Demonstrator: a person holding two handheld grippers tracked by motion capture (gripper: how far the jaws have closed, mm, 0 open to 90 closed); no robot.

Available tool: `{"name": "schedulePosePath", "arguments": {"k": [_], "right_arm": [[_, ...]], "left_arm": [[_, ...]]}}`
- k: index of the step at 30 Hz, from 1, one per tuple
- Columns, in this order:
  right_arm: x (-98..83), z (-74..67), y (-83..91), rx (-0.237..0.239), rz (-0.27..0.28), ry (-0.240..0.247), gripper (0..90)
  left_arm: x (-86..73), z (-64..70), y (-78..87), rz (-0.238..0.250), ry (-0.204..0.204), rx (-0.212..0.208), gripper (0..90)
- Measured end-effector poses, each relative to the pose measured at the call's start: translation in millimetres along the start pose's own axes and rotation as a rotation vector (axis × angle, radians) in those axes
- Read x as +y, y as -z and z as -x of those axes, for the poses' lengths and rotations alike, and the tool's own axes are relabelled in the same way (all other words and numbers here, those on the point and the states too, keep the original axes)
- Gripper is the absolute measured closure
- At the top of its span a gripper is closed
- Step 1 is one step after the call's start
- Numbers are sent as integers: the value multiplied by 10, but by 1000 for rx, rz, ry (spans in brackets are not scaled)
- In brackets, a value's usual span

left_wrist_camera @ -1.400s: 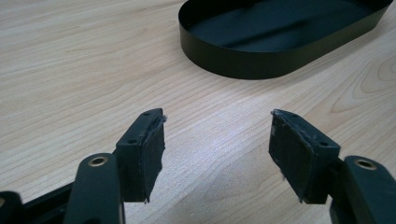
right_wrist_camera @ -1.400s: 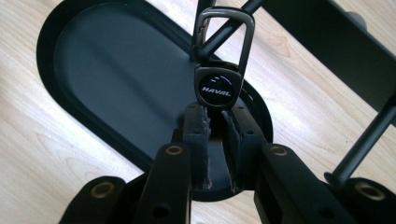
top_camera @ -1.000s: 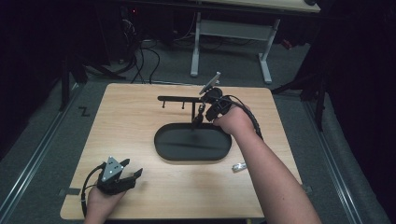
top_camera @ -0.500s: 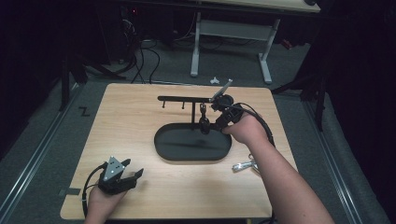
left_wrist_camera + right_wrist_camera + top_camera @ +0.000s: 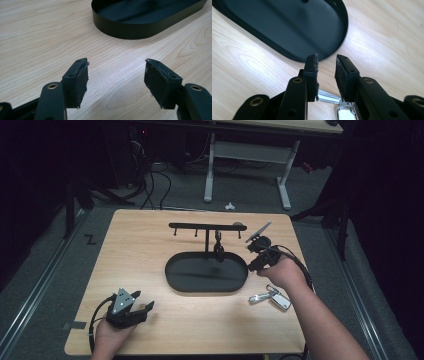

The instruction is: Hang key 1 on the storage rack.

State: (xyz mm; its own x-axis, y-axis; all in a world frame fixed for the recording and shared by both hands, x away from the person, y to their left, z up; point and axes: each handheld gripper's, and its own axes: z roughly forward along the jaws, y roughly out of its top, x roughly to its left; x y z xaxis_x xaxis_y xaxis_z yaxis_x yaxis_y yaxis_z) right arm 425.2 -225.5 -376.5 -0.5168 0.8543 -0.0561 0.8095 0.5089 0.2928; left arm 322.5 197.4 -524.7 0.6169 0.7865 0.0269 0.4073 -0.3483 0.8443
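A black oval tray (image 5: 175, 272) lies mid-table, and a black rack with hooks (image 5: 190, 226) rises from it. A small dark item (image 5: 218, 249) hangs from one hook. Silver keys (image 5: 270, 297) lie on the wood right of the tray. My right gripper (image 5: 251, 265) hovers over the tray's right end (image 5: 344, 27), above the keys (image 5: 344, 113). Its jaws (image 5: 326, 58) have just been opening and have nothing between them. My left gripper (image 5: 146, 309) rests at the front left, open and empty (image 5: 116, 62), facing the tray (image 5: 140, 27).
The wooden table (image 5: 150, 240) has bare room left of the tray and along its front edge. Beyond its far edge stand a white desk frame (image 5: 245, 155) and loose cables on a dark floor.
My right gripper has drawn back from the hook rack, moving right and toward the person and sinking a little. The dark item stays hanging on the hook. The left hand has kept still.
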Motion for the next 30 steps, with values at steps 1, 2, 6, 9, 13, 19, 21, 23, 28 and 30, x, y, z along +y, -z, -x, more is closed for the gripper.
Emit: {"name": "schedulePosePath", "arguments": {"k": [1, 2, 6, 9, 13, 19, 21, 23, 28, 30], "right_arm": [[-38, 33, -28, 1, -6, -2, 710], [-75, 60, -56, -3, -14, -5, 709], [-224, 156, -180, 1, -36, -35, 698], [-338, 228, -295, 4, -58, -51, 685], [-485, 311, -435, 8, -86, -79, 667], [-674, 438, -612, 10, -122, -122, 646], [-728, 486, -668, 13, -132, -135, 636], [-768, 530, -711, 1, -136, -153, 623], [-834, 640, -793, -11, -119, -201, 594], [-845, 675, -818, -9, -121, -207, 594]], "left_arm": [[0, 2, -1, -1, -1, 0, 364], [-1, 4, -2, -1, -1, 1, 365], [-3, 11, -5, -4, 0, -2, 365], [-6, 13, -8, -3, 1, -1, 365], [-9, 11, -10, -7, -1, -2, 366], [-8, 18, -14, -9, -6, -4, 366], [-10, 17, -17, -12, -6, -4, 366], [-12, 17, -20, -14, -7, -3, 366], [-11, 20, -23, -17, -8, -3, 366], [-11, 24, -27, -16, -9, -4, 366]]}}
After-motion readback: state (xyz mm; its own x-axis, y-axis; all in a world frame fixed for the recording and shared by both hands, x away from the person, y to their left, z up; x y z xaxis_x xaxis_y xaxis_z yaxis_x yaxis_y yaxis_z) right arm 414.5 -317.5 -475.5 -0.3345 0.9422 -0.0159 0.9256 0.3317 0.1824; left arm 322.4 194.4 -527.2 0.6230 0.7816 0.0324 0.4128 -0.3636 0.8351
